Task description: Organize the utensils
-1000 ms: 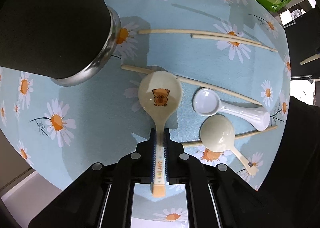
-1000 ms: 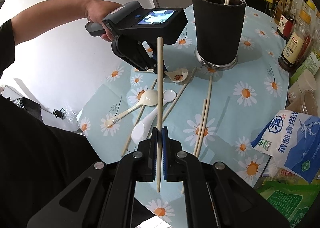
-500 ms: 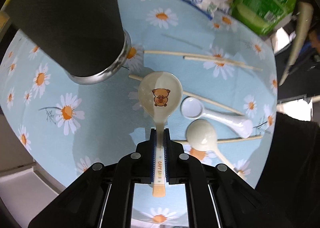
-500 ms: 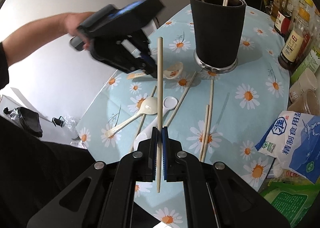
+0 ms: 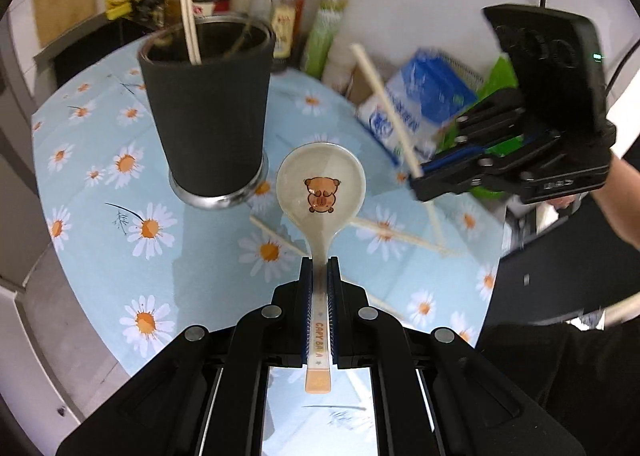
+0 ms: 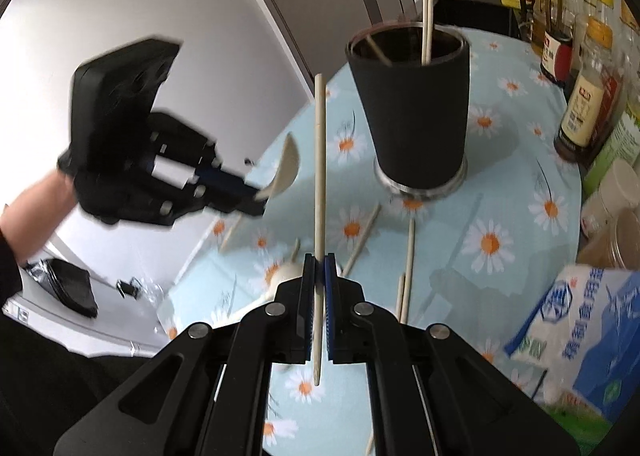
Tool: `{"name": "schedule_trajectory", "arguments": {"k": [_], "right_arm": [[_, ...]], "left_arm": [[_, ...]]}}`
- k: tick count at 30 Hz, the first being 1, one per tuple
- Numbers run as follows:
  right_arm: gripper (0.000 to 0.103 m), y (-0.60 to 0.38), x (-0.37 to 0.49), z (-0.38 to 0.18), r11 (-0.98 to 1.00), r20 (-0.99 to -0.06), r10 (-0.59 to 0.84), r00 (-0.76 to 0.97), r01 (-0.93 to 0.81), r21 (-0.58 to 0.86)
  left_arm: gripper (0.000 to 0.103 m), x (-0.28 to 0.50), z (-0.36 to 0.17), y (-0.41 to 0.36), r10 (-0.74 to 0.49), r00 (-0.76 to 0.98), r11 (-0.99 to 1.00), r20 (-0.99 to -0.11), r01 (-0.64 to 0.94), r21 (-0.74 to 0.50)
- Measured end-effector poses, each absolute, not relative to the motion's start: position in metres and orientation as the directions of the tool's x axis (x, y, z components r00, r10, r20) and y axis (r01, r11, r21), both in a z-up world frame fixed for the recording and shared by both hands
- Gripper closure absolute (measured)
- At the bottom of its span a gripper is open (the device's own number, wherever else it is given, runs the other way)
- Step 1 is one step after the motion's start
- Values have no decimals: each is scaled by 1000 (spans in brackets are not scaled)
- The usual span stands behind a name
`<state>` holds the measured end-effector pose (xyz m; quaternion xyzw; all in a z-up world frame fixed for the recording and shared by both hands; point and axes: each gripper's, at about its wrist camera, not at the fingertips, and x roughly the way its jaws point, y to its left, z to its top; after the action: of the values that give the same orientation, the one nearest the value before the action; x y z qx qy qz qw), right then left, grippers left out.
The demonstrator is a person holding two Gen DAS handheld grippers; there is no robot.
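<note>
A: What does the left gripper [image 5: 319, 268] hold?

B: Its fingers are clamped on the handle of the spoon [image 5: 321, 192], the cream one with a brown animal printed in its bowl. The spoon is in the air above the table [image 5: 100, 256], bowl pointing forward, just right of the cup [image 5: 206, 112].

A: And the right gripper [image 6: 319, 268]?

B: It is clamped on a chopstick [image 6: 319, 192], which runs straight out between the fingers, its tip up in the air left of the cup. Seen from the left wrist, the stick slants up and to the left.

A: Where does the cup stand?

B: Upright on a metal base, towards the table's far edge, near the bottles [image 6: 584, 112]. Two chopsticks already lean inside it.

A: What lies on the cloth?

B: Loose chopsticks [image 6: 408, 268] lie on the daisy cloth in front of the cup, two side by side and others at angles. A pale spoon shows partly just behind the right gripper's fingers.

A: Anything at the right edge?

B: A blue and white bag [image 6: 588, 328], with jars behind it.
</note>
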<state>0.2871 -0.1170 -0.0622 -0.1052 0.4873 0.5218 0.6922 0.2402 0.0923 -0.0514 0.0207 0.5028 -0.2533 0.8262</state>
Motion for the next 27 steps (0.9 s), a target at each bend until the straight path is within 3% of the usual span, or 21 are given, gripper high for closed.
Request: {"name": "schedule_trajectory", "arguments": {"k": [16, 27], "right_arm": [[97, -107, 332, -21, 359, -592, 804, 56, -839, 409], [97, -114, 356, 16, 407, -443, 867, 228, -838, 363]], "left_arm": [[97, 233, -6, 105, -355, 690, 931, -630, 201, -305], [97, 254, 23, 110, -255, 840, 936, -478, 90, -342]]}}
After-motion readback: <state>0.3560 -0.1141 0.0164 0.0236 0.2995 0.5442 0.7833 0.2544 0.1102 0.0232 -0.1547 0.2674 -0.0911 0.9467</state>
